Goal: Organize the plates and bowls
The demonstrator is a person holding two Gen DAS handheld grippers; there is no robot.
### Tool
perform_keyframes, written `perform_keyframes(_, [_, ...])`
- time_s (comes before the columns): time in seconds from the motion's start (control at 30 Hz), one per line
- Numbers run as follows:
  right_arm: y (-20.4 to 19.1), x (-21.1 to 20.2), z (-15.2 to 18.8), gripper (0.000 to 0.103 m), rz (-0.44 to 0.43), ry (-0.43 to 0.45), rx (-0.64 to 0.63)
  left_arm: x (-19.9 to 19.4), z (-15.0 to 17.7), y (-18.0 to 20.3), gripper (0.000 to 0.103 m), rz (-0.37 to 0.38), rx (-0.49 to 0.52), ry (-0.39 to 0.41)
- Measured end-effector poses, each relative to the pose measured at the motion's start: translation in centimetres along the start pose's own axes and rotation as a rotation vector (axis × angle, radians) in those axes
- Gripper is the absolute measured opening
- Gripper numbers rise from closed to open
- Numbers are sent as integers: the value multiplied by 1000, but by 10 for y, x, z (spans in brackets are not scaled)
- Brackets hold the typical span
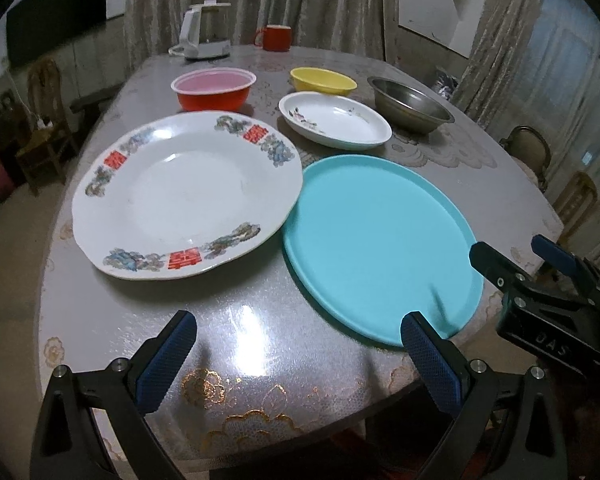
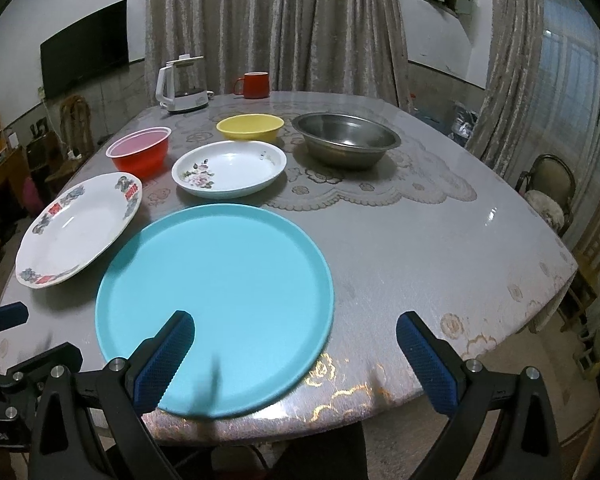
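A large white plate [image 1: 188, 196] with red and blue rim prints lies at the left; it also shows in the right wrist view [image 2: 80, 228]. A turquoise plate [image 1: 380, 244] [image 2: 216, 304] lies near the front edge. Behind them stand a red bowl [image 1: 214, 90] [image 2: 140, 152], a yellow bowl [image 1: 323, 81] [image 2: 250, 127], a white flowered dish [image 1: 336, 120] [image 2: 230, 168] and a steel bowl [image 1: 410, 104] [image 2: 346, 140]. My left gripper [image 1: 300, 356] is open and empty over the table's front edge. My right gripper [image 2: 296, 356] is open and empty, its left finger over the turquoise plate's near rim.
A white kettle [image 2: 180, 84] and a red mug [image 2: 254, 85] stand at the table's [image 2: 420, 240] far edge. Chairs stand at the right [image 2: 548, 188] and left [image 2: 74, 128]. The right gripper appears in the left wrist view [image 1: 512, 260] beside the turquoise plate.
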State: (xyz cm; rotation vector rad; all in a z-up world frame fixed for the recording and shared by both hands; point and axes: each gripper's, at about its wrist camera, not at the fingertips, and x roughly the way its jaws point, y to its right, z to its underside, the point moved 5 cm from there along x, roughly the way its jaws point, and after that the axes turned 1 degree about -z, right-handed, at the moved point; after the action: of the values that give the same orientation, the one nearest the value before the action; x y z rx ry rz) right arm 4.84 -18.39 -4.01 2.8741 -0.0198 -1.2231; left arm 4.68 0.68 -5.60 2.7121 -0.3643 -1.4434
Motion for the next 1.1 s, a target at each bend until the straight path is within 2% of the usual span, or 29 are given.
perform_keyframes(0.17, [-7, 2, -8, 103, 3, 10, -49, 0, 2, -9, 103, 34, -33, -19])
perform_keyframes(0.33, [-13, 5, -14, 103, -12, 15, -77, -3, 1, -17, 103, 34, -34, -22])
perform_keyframes(0.43, [-17, 7, -18, 103, -28, 25, -86, -10, -2, -25, 103, 83, -71, 1])
perform_keyframes(0.53, [-21, 9, -23, 103, -72, 30, -90, -19, -9, -35, 103, 95, -92, 44])
perform_keyframes(0.6, [-24, 14, -26, 103, -117, 17, -89, -23, -13, -44, 103, 70, -97, 75])
perform_keyframes(0.73, [-32, 23, -31, 103, -176, -23, -86, -28, -23, -66, 103, -32, -114, 112])
perform_keyframes(0.83, [-42, 29, -37, 102, -196, -34, -110, -33, -32, -88, 102, -13, -181, 133])
perform_keyframes(0.93, [-53, 33, -48, 95, -233, -35, -120, -36, -40, -114, 102, -11, -245, 160])
perform_keyframes(1.1, [-73, 42, -65, 84, -294, -27, -149, -25, -41, -153, 103, 42, -395, 163])
